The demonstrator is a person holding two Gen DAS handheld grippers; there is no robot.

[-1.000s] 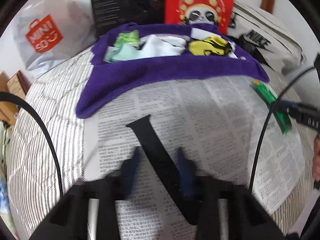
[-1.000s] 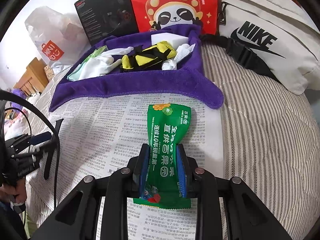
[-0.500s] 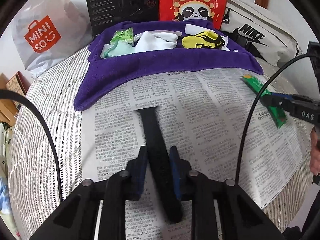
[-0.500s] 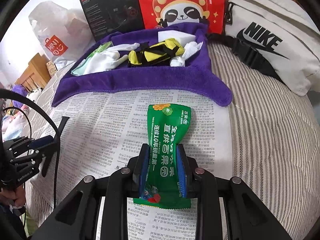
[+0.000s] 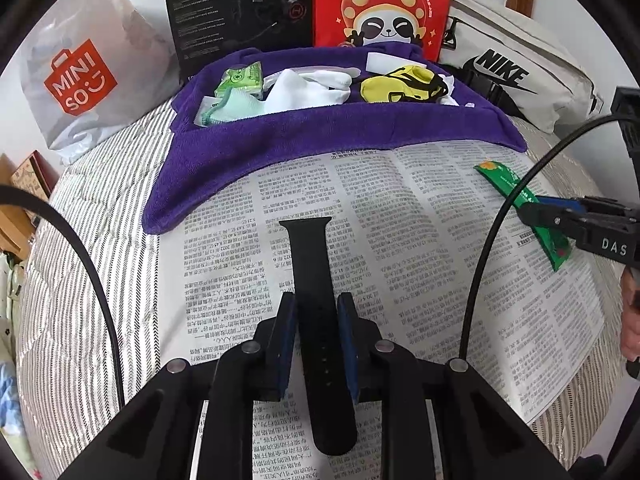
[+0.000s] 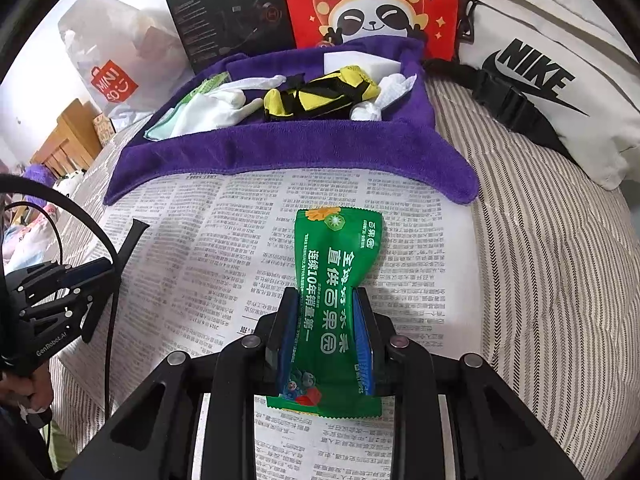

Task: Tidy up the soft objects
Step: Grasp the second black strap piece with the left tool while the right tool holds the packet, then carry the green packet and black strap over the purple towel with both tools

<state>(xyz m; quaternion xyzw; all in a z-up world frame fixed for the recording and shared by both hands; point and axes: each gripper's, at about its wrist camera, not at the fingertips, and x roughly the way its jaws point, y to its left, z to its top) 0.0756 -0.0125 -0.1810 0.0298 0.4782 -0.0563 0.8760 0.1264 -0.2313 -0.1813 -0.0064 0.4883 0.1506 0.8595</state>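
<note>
Newspaper point(image 5: 420, 248) on striped bed: left gripper point(image 5: 318, 334) fingers clamp one black strap point(image 5: 314, 280); right gripper point(image 6: 326, 330) fingers clamp one green packet point(image 6: 332, 280).

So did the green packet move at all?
Yes, a little: the green packet in the right gripper shifted left, away from the purple towel's right corner.

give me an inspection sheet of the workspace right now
surface: newspaper spread over a striped bed cover
job's things: black strap and green wet-wipes packet; purple towel holds socks, a yellow item and tissues
clutter: black box, red panda bag, white Nike bag, Miniso bag
grippers: left gripper shut on the strap; right gripper shut on the packet
cables: black cable loops across each view
surroundings: wooden furniture beside the bed
</note>
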